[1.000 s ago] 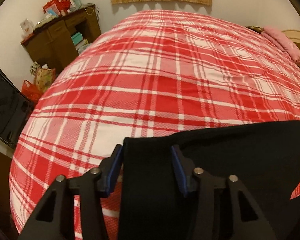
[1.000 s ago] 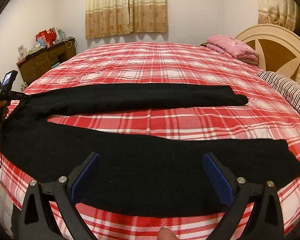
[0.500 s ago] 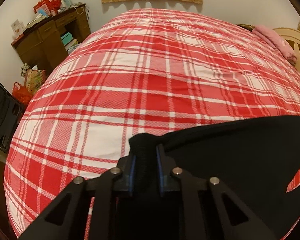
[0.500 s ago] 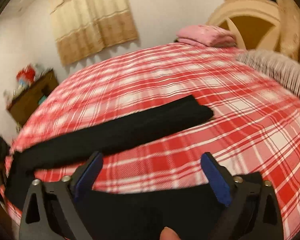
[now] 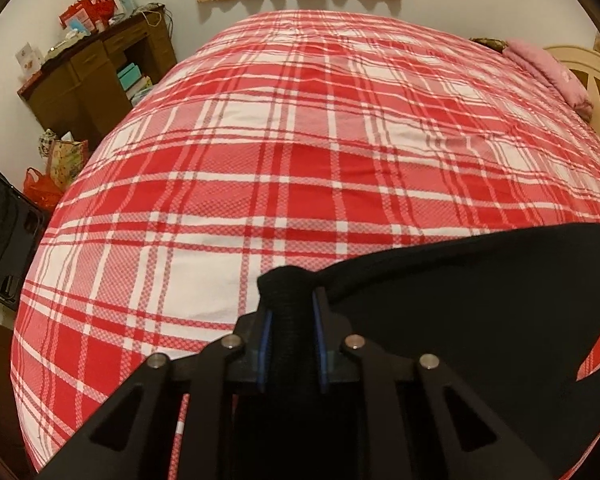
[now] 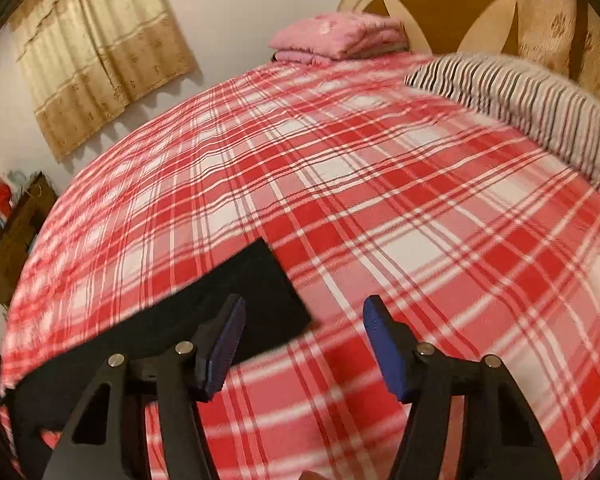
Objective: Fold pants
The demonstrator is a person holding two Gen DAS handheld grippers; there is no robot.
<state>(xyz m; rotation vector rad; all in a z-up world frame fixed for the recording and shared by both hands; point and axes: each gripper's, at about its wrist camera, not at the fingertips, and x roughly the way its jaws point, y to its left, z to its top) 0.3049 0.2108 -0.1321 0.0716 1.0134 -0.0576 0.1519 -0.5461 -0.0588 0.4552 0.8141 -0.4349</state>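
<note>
one gripper [image 5: 290,336] pinches pants [image 5: 460,304]

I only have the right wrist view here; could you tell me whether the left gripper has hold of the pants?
Observer: Yes, the left gripper is shut on a bunched edge of the black pants.
Operator: Thank you. Is that fabric lying flat there?
Observer: No, it rises from the bed into the pads as a ridge.
Operator: And what is beyond it on that side?
Observer: A brown cabinet against the wall, with bags on the floor beside it.
</note>
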